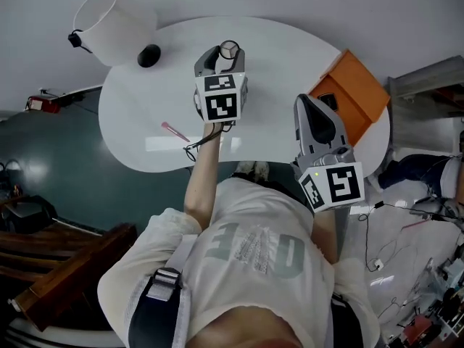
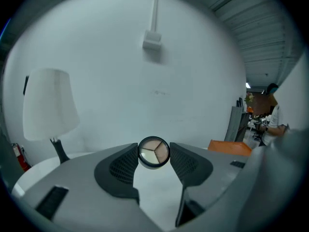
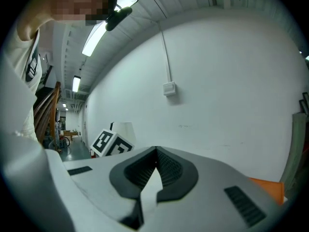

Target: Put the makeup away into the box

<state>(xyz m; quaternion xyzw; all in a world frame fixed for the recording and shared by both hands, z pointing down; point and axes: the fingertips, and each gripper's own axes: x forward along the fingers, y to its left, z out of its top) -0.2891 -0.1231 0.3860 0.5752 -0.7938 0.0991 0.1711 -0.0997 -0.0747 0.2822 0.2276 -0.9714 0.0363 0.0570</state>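
right gripper (image 3: 155, 151) nearest me, jaws pressed together on nothing; parked by my side, i judge, since it has no job yet. a pink stick (image 1: 174, 131) lies on the white table (image 1: 130, 122), probably next to stow. left gripper (image 1: 220, 51) is up over the table, jaws part open and clamped on the rim of the round compact (image 2: 153, 152), clear for carrying. orange box (image 1: 355, 85) sits at the table's right edge, well apart. lamp (image 1: 109, 24) beyond.

I see my left gripper (image 2: 153, 154) pinching a round makeup compact (image 2: 154, 152) at six o'clock; lamp (image 2: 48, 105) at nine, orange box (image 2: 229, 147) at four.
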